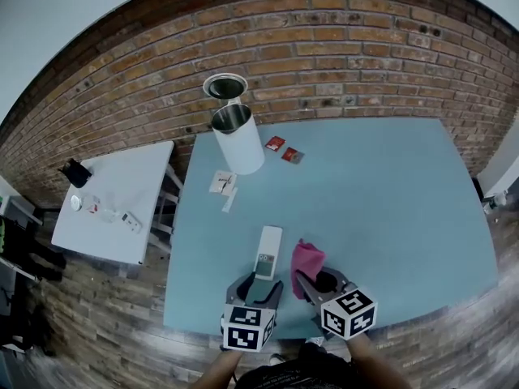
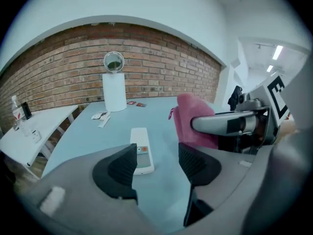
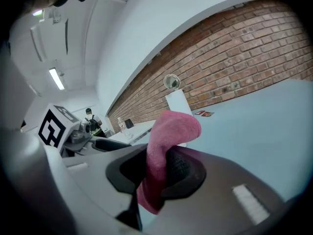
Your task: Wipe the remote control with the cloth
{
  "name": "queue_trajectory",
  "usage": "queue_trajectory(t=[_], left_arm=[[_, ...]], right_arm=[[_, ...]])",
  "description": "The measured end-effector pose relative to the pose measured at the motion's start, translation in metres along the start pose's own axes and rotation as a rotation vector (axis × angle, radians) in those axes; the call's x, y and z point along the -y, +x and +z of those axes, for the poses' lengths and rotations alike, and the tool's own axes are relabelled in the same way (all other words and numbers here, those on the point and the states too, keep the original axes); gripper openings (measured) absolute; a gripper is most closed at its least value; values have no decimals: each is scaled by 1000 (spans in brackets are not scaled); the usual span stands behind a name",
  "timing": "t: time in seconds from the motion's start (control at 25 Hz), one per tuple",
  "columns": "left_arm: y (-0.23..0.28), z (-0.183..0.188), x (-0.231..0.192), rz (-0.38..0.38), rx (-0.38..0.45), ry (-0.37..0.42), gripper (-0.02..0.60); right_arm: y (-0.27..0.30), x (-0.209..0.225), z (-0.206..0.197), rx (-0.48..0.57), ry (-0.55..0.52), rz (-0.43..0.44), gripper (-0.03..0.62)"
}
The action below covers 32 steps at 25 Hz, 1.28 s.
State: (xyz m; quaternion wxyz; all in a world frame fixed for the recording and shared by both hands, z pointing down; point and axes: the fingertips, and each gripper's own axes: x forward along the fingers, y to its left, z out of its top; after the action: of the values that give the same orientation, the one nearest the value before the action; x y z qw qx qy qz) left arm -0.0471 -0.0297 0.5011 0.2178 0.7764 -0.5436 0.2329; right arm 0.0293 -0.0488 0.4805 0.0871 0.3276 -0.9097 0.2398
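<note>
A white remote control lies flat on the light blue table, lengthwise away from me. My left gripper hovers just behind its near end, jaws open, with nothing between them. My right gripper is to the right of the remote, shut on a pink cloth. The cloth stands up out of the jaws and folds over at the top.
A white kettle with its lid up stands at the table's far left. Two small red packets and some white paper sachets lie near it. A small white side table with bottles is to the left, before the brick wall.
</note>
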Motion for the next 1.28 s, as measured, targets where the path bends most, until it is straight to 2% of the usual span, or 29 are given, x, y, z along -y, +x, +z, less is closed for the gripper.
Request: queue_trajectory(t=[0.16, 0.4, 0.48, 0.52, 0.68, 0.88, 1.12, 1.28], left_arm=[[-29, 9, 6, -41, 95, 10, 256], [-61, 7, 9, -83, 175, -10, 243], [-73, 6, 5, -58, 216, -11, 102], [-78, 5, 3, -48, 231, -9, 0], [-95, 4, 5, -71, 260, -3, -3], [-112, 6, 5, -93, 291, -37, -3], [-122, -2, 12, -115, 282, -67, -3], [-125, -2, 20, -119, 278, -45, -3]], right_arm=[[-3, -25, 4, 20, -21, -33, 75], [-9, -51, 4, 20, -45, -109, 75], [-11, -59, 4, 21, -63, -129, 75], [-11, -64, 4, 23, -73, -138, 75], [-17, -81, 6, 35, -102, -170, 75], [-24, -100, 2, 30, -126, -198, 75], [-42, -116, 0, 52, -191, -240, 74], [-50, -120, 0, 56, -200, -252, 74]])
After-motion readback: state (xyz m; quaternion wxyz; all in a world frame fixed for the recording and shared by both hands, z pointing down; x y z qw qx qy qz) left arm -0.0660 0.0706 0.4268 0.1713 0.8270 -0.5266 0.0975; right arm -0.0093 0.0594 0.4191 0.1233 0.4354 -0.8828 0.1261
